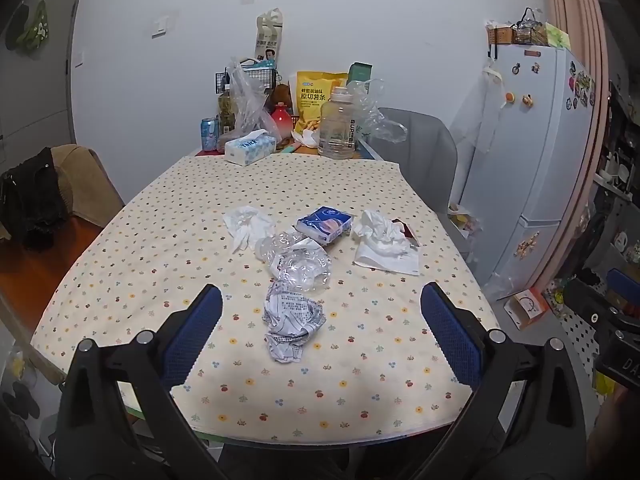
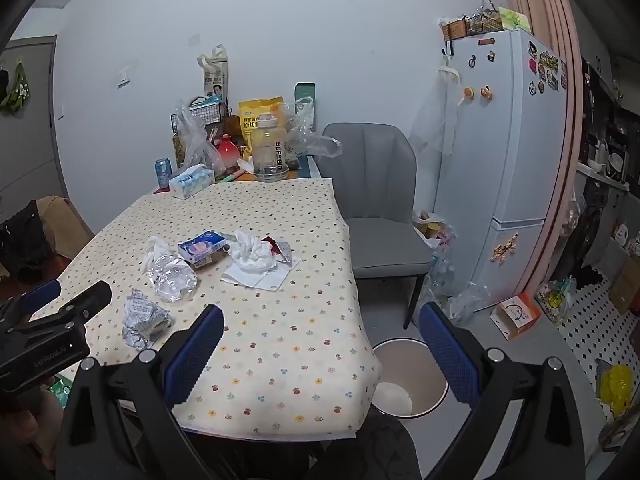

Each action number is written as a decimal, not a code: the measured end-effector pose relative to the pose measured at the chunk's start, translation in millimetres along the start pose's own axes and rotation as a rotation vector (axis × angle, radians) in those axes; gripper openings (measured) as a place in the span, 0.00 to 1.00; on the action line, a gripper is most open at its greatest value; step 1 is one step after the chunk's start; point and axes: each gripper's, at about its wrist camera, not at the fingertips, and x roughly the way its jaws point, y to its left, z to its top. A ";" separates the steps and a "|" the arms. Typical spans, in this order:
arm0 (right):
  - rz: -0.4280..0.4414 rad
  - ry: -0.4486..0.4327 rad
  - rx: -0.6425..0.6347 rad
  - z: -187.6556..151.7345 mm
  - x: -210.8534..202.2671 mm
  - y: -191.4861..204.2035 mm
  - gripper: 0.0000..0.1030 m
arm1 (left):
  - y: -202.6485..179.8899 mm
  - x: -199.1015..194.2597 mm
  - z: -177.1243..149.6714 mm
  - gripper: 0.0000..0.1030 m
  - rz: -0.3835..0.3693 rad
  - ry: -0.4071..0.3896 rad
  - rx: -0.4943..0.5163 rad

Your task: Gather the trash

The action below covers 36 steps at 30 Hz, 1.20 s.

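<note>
Right now the left gripper hangs spread wide w/ nothing between its blue textured pads, above the near part of the table. Directly between its fingers lies a crumpled printed wrapper, silver-white w/ small black text too fine to read, long axis running straight away from the gripper. Just beyond it is a crushed clear plastic bottle, ribbed and flattened, lying at a slant toward the far left. Further ahead: a wadded white tissue to the left, a blue tissue pack in the middle, and crumpled white paper on a flat napkin to the right.

The right gripper is likewise wide apart and empty, out past the table's right edge, w/ a round bin on the floor below between its fingers; all the trash sits to its left and ahead.

Far end of the table: a tissue box reading "Thick", a clear jug marked "SUP BIG", and a yellow snack bag w/ Chinese text. The tablecloth is cream w/ small flower dots.
</note>
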 end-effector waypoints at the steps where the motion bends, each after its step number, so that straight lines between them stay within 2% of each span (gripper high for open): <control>1: 0.000 0.000 -0.002 -0.4 -0.6 0.9 0.93 | 0.0 -0.1 -0.2 0.96 0.000 0.000 -0.002; 36: -0.005 0.004 0.010 -1.7 2.8 -0.2 0.93 | 7.7 -0.6 -3.2 0.96 0.003 -0.005 -0.017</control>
